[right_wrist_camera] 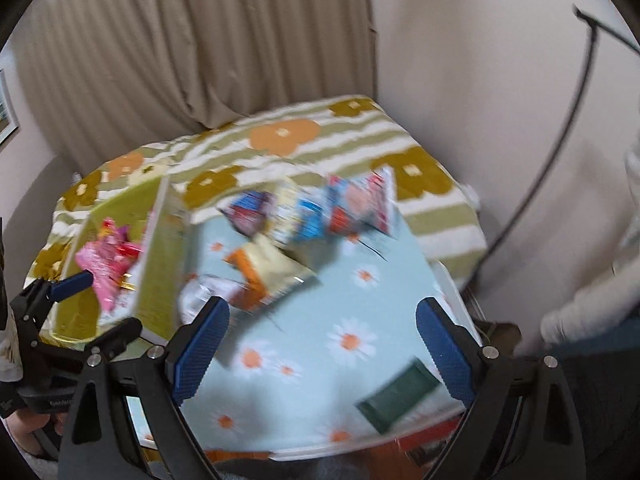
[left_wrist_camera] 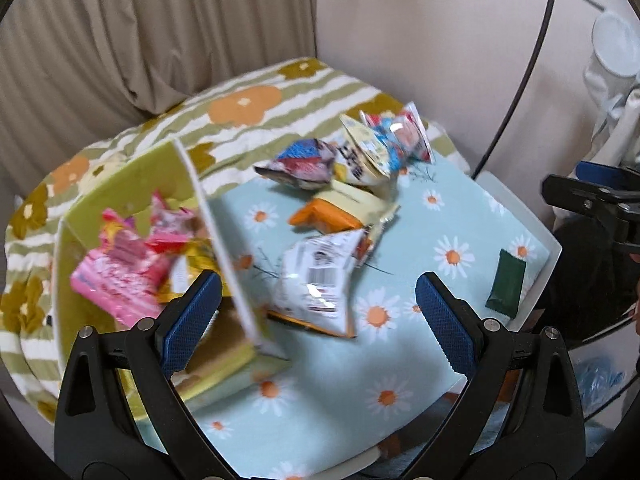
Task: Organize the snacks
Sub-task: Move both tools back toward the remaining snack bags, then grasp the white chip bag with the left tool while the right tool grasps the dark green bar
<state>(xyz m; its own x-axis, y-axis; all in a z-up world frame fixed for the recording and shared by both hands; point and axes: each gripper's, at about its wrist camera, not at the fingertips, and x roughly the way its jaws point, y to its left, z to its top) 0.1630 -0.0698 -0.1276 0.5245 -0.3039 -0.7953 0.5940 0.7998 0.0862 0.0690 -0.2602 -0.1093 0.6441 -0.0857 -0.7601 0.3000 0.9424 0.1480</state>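
A lime-green box [left_wrist_camera: 132,184] with white rims stands at the left of the daisy-print table [left_wrist_camera: 472,224] and holds pink snack packs [left_wrist_camera: 120,276]. A white snack bag [left_wrist_camera: 320,280] lies just right of the box wall. An orange and cream pack [left_wrist_camera: 336,212] and a pile of colourful bags [left_wrist_camera: 360,152] lie farther back. A dark green packet [left_wrist_camera: 506,288] lies near the right edge. My left gripper [left_wrist_camera: 318,316] is open and empty, above the box wall and white bag. My right gripper [right_wrist_camera: 322,346] is open and empty, above the table; the green packet [right_wrist_camera: 396,398] lies near its right finger.
A green-striped flowered blanket [left_wrist_camera: 256,120] covers the surface behind the table, with a beige curtain [left_wrist_camera: 140,32] beyond. A thin black curved pole [left_wrist_camera: 516,92] rises at the right by the wall. The right gripper [left_wrist_camera: 592,196] shows at the left wrist view's right edge.
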